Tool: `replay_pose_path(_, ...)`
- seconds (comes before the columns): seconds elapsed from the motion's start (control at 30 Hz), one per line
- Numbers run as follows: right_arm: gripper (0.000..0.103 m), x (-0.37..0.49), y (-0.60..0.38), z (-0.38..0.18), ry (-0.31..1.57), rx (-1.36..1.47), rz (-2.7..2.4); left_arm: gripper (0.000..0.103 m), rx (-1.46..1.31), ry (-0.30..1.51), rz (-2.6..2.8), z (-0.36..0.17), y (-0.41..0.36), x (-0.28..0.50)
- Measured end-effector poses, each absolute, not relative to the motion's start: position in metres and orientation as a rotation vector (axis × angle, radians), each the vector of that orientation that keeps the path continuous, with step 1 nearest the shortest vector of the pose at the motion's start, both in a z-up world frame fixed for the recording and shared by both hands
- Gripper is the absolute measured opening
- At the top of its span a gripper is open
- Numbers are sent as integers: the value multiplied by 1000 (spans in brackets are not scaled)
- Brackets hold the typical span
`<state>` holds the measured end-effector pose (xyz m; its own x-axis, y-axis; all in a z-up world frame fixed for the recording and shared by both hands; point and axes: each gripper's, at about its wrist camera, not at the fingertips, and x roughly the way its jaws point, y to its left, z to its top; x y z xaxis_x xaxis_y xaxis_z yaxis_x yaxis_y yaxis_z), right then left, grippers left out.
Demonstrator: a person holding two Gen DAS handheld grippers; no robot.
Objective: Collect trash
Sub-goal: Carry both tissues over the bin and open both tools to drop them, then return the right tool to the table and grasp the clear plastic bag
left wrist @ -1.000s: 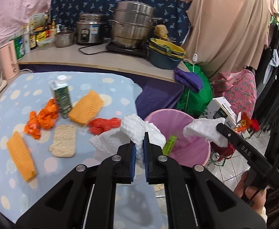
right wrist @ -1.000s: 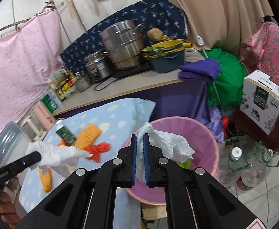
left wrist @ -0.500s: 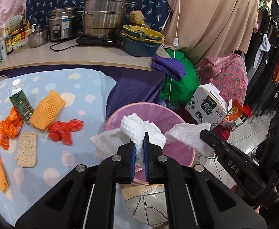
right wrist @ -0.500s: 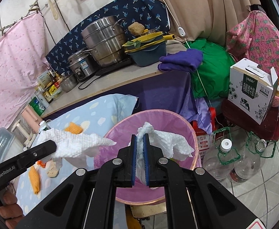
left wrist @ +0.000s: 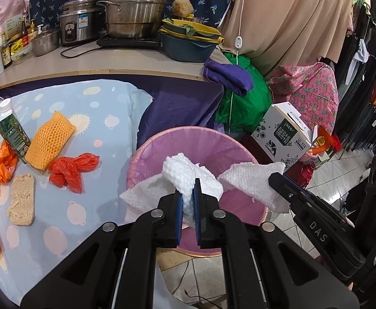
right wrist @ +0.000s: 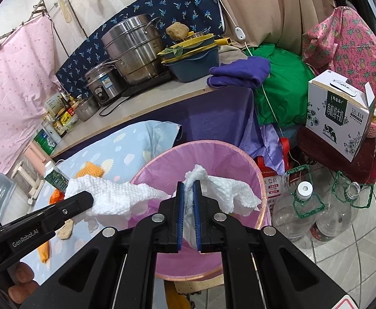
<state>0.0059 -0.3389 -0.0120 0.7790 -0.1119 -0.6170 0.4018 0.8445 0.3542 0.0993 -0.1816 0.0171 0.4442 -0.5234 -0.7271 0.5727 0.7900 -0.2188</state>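
Observation:
My left gripper [left wrist: 188, 193] is shut on a crumpled white paper towel [left wrist: 185, 170] and holds it over the pink-lined trash bin [left wrist: 146, 152]. My right gripper [right wrist: 188, 188] is shut on a second white paper towel [right wrist: 229, 190], also above the bin [right wrist: 239, 154]. Each gripper shows in the other's view, the right one [left wrist: 278, 180] with its towel [left wrist: 249, 182], the left one [right wrist: 85, 198] with its towel [right wrist: 116, 195]. On the blue spotted tablecloth [left wrist: 98, 108] lie a green carton [left wrist: 11, 131], orange foam nets [left wrist: 50, 140], red and orange plastic bags [left wrist: 71, 167] and a beige pad [left wrist: 22, 203].
A counter [left wrist: 98, 64] behind holds steel pots [left wrist: 136, 5], a rice cooker, bottles and stacked bowls. Right of the bin stand a white milk box [right wrist: 337, 118], a green bag [right wrist: 283, 85] and empty plastic jugs [right wrist: 298, 211] on the tiled floor.
Both grippers have moved right, away from the table, and now hold their paper towels over the bin. Both stay shut.

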Motion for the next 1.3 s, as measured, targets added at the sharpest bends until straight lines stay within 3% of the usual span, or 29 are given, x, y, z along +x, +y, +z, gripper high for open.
replay_pose_path(0.57, 11, 14, -338, -18, 633, 494, -295, 8, 65, 896, -672, 7, -187, 105)
replay_pose_path(0.6, 11, 14, -337, -17, 629, 491, -298, 11, 61, 896, -667, 6, -185, 106)
replay_pose_path(0.67, 17, 15, -336, -16, 626, 485, -301, 37, 46, 894, -663, 7, -182, 107)
replay_pose_path(0.77, 25, 14, -333, -13, 617, 481, -303, 55, 29, 862, -638, 11, -175, 107)
replay_pose_path(0.97, 32, 15, -324, -8, 610, 469, -290, 59, 26, 846, -607, 15, -162, 109)
replay_pose_path(1.3, 33, 27, -293, -1, 620, 437, -222, 62, -5, 848, -517, 15, -123, 113)
